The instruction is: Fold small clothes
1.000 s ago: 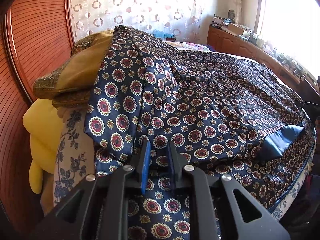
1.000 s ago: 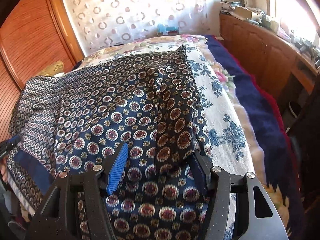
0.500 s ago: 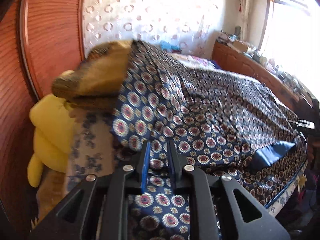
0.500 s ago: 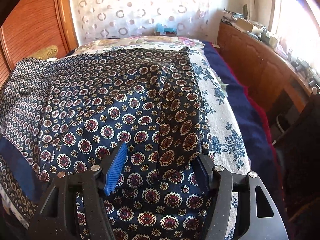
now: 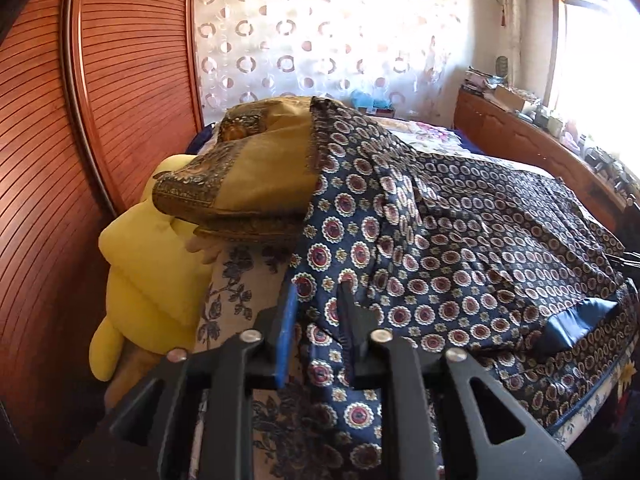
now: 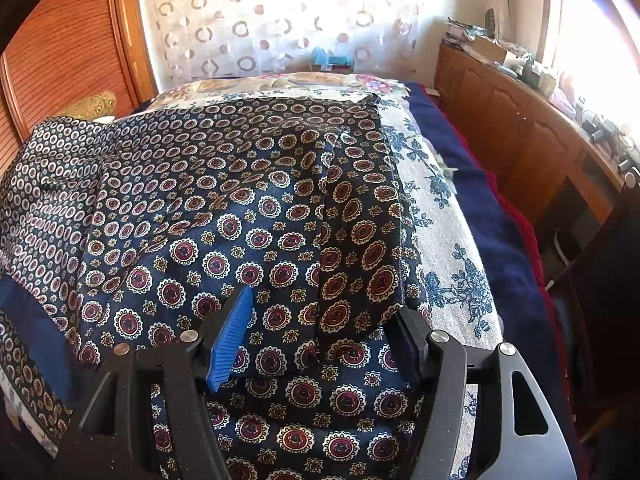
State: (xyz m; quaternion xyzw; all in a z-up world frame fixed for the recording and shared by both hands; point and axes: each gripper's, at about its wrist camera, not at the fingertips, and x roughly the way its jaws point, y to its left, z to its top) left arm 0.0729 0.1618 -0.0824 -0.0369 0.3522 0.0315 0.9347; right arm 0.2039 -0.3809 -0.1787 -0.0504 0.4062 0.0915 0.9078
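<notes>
Only the left wrist view shows a gold pillow (image 5: pixel 256 176) and a yellow plush toy (image 5: pixel 148 272), up and to the left of the left tongs (image 5: pixel 318 312), against a ribbed wooden headboard (image 5: pixel 80 120). Only the right wrist view shows a navy blanket (image 6: pixel 492 216) and a wooden cabinet (image 6: pixel 520 128) to the right of the right tongs (image 6: pixel 324 320).

A navy patterned garment (image 6: pixel 224 208) is spread across the bed (image 6: pixel 448 248), ahead of and beneath both tongs, printed with red and cream medallions. Its folded right edge runs just inside the right tongs' right finger; bare floral bedcover lies beyond it.

The left tongs are narrowly parted and opening, with a fabric ridge between them. The right tongs stand wide open over the cloth, gripping nothing.
</notes>
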